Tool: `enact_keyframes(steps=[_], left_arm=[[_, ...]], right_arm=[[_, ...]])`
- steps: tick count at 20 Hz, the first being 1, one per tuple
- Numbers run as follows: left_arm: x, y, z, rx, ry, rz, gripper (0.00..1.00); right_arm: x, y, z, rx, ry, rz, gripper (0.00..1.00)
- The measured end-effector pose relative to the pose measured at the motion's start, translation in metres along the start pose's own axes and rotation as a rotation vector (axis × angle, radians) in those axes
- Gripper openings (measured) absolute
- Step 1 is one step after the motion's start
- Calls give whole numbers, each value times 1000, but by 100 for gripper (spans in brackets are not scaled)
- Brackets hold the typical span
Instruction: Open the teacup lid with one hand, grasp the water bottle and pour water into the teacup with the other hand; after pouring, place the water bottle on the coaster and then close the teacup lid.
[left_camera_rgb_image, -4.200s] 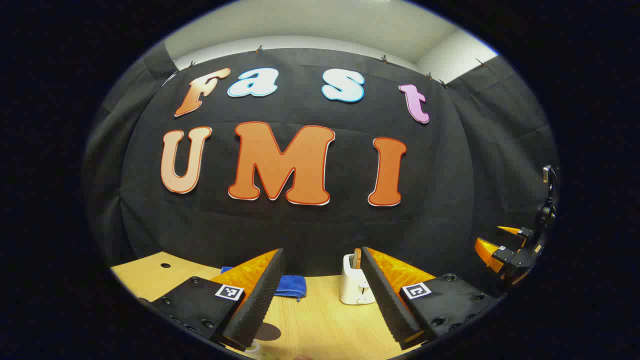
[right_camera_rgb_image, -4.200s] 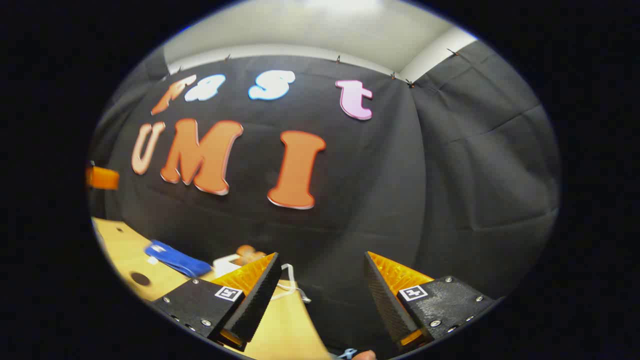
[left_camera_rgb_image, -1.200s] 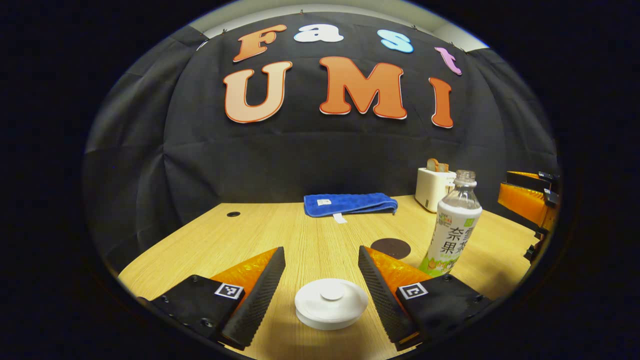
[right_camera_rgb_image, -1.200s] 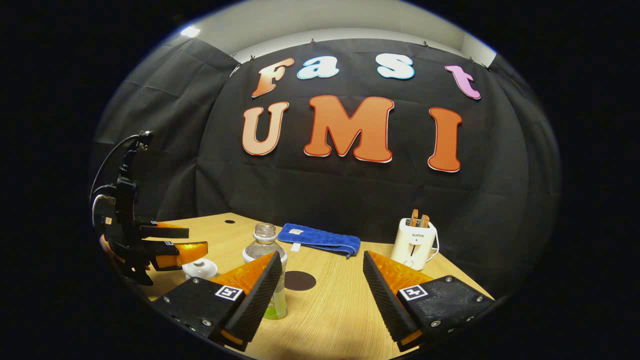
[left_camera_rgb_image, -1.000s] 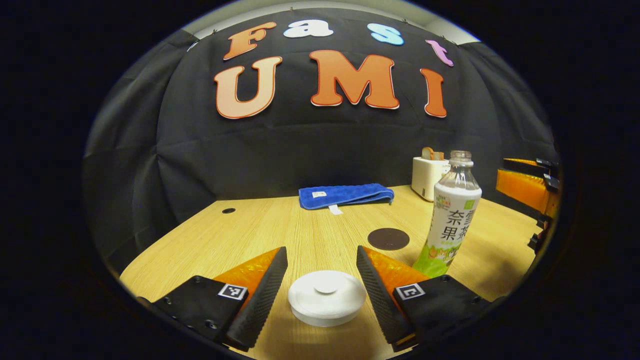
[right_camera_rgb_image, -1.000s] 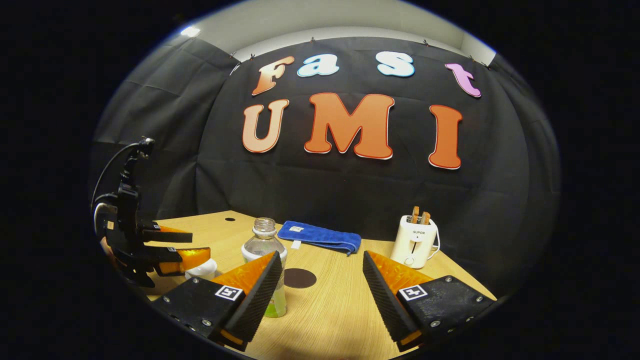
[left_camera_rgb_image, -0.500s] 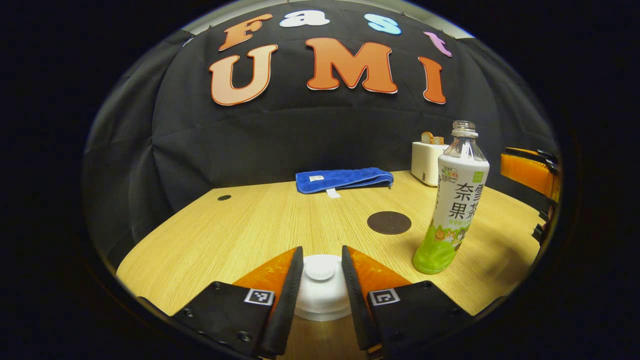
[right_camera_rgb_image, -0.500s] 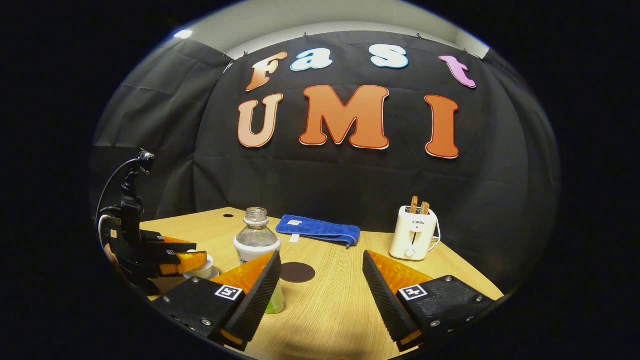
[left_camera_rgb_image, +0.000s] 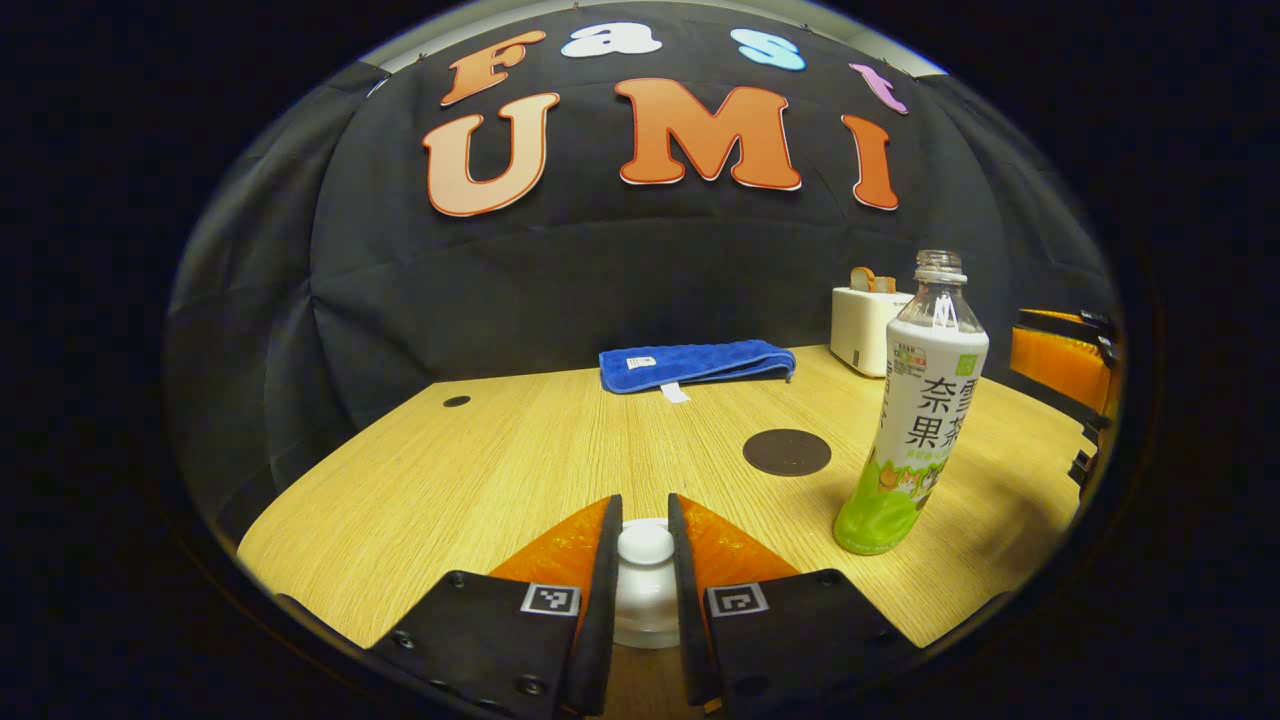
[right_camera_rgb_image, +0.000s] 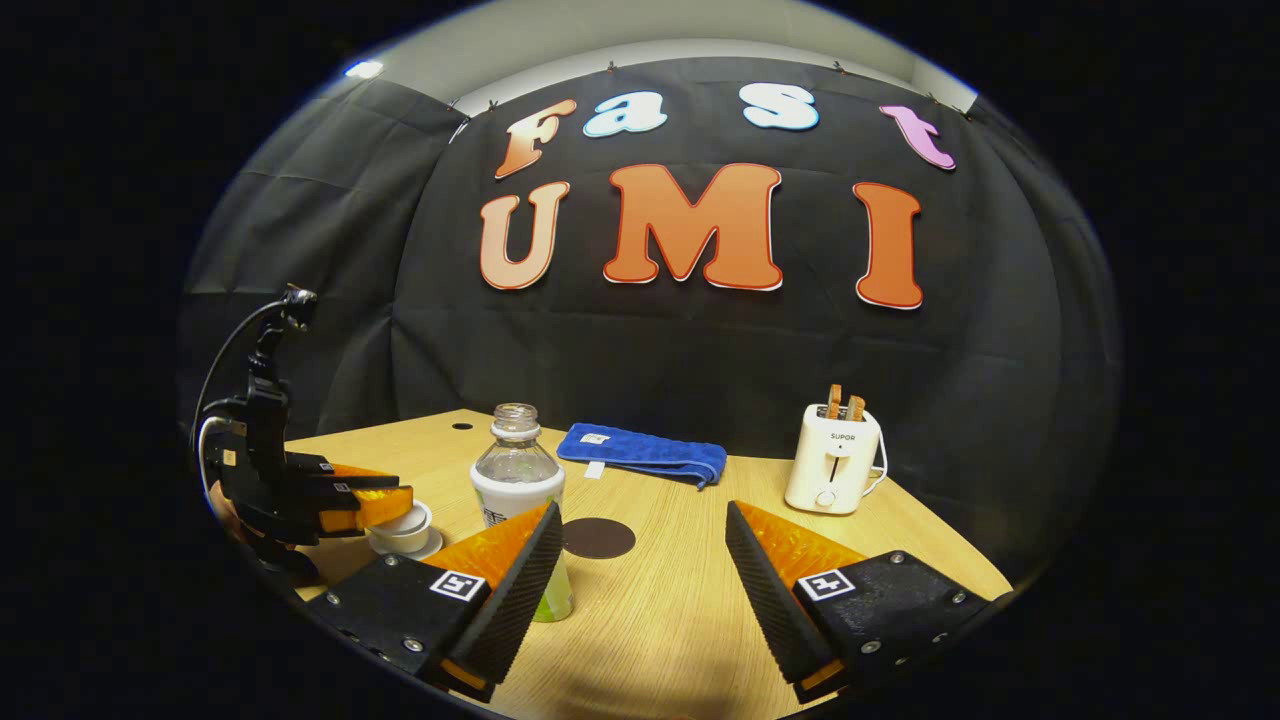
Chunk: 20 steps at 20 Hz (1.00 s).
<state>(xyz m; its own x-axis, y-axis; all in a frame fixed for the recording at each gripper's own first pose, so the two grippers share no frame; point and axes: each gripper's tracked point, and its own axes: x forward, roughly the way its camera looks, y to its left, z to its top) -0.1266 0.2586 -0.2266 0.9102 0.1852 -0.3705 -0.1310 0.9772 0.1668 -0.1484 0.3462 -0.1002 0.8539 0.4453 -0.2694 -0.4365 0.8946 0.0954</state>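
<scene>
The left gripper (left_camera_rgb_image: 645, 545) had just narrowed from wide apart to pinch the lid (left_camera_rgb_image: 645, 590) knob, ready for lifting, while the right gripper (right_camera_rgb_image: 640, 570) gaped empty, water bottle (right_camera_rgb_image: 520, 500) at its ten o'clock.

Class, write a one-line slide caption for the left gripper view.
Left gripper closed on the teacup lid's knob; uncapped water bottle and dark coaster wait on the wooden table.

Water bottle (right_camera_rgb_image: 519, 500) stands beside right gripper (right_camera_rgb_image: 640, 590) path; table (right_camera_rgb_image: 680, 620) ahead bare to coaster (right_camera_rgb_image: 598, 538).
</scene>
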Motion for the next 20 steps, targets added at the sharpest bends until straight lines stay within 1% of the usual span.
enact_keyframes(steps=[1,2,5,6,7,9,13,18,20], left_arm=[[-1,2,4,-4,-10,4,32],[-3,6,7,-8,-22,14,30],[-7,18,15,-8,-42,42,32],[-8,22,16,-7,-44,53,29],[-10,27,17,-9,-48,62,31],[-14,36,20,-18,-55,80,32],[-19,56,19,-25,-65,120,32],[-26,77,13,-30,-65,155,32],[-29,81,9,-28,-63,162,32]], right_arm=[[1,3,-1,-5,3,6,98],[1,6,-3,-10,7,13,98],[3,16,-7,-9,28,31,98],[3,23,-9,-6,33,45,98],[4,29,-11,-4,38,57,98],[8,37,-16,-5,52,74,98],[15,52,-29,-12,87,104,98],[29,67,-50,-21,146,122,96],[36,74,-59,-21,167,131,94]])
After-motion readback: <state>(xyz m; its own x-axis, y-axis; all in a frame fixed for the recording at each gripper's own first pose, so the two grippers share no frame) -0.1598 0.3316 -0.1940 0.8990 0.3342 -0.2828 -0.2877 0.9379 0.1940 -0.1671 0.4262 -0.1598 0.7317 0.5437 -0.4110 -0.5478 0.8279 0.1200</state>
